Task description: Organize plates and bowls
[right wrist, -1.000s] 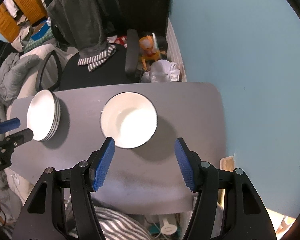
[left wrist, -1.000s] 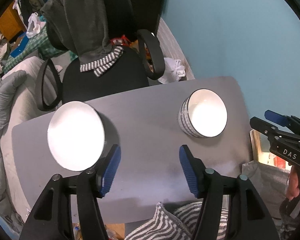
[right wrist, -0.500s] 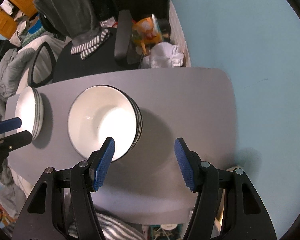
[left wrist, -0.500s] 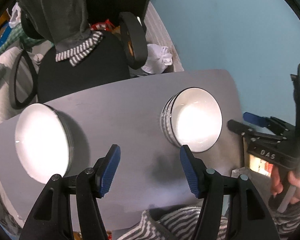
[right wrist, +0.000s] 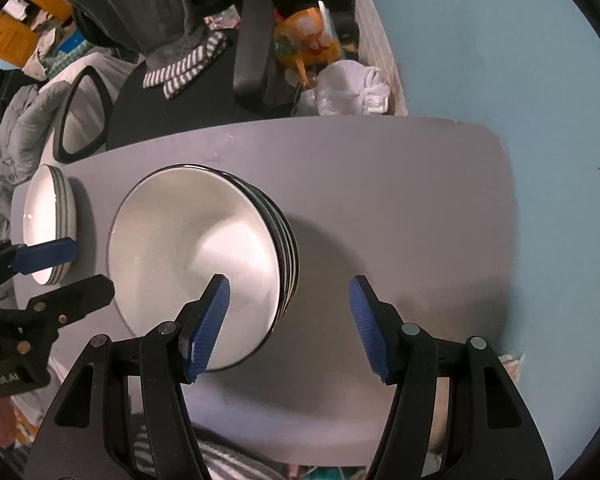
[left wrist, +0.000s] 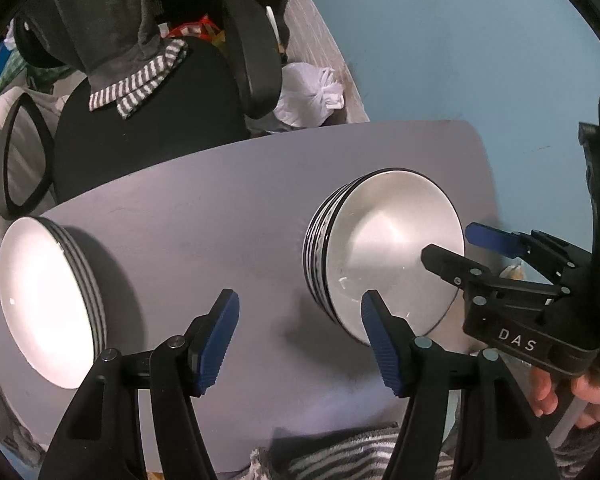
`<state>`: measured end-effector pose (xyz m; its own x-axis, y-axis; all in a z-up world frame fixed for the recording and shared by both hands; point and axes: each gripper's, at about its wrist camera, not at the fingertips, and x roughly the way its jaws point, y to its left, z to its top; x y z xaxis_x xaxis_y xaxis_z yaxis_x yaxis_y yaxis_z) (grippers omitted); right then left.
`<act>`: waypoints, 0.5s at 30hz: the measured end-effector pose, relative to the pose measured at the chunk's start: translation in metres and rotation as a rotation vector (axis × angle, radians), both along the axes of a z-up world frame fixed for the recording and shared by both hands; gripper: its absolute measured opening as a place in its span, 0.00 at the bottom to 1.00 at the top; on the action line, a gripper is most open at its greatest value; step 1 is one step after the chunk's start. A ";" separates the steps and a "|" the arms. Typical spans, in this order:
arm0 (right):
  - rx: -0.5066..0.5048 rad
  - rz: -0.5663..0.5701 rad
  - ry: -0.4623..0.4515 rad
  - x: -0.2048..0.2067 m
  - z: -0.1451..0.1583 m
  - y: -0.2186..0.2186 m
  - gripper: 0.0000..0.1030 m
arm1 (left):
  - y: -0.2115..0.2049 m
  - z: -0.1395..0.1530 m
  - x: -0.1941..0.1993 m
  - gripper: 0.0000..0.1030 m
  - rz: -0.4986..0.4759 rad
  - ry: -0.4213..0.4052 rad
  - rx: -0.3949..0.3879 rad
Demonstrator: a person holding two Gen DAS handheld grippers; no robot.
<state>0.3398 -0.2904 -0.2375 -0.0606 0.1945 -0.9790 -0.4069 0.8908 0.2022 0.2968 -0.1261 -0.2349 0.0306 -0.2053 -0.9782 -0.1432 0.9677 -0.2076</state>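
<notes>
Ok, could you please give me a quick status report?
Both grippers, left and right, open, empty. Bowl stack and plate stack on table. Nothing in the way.

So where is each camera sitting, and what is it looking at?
Left wrist view: sits on the left claw, looking steeply down at the grey table between the plate stack and bowl stack; the right claw and a hand show.
Right wrist view: sits on the right claw, looking down over the bowl stack; the left claw shows.
Shared: table, both stacks, the office chair.
</notes>
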 end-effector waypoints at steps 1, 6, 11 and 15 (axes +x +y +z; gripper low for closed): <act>-0.001 0.001 0.002 0.001 -0.002 0.001 0.60 | -0.001 -0.002 0.002 0.63 -0.001 0.003 0.006; -0.009 0.004 0.012 0.007 -0.011 0.001 0.60 | -0.002 -0.016 0.009 0.63 0.018 0.042 0.013; 0.000 0.004 0.029 0.013 -0.021 -0.001 0.60 | -0.009 -0.028 0.015 0.63 0.008 0.063 0.029; 0.010 -0.002 0.037 0.015 -0.026 -0.004 0.60 | -0.015 -0.036 0.015 0.63 0.003 0.077 0.037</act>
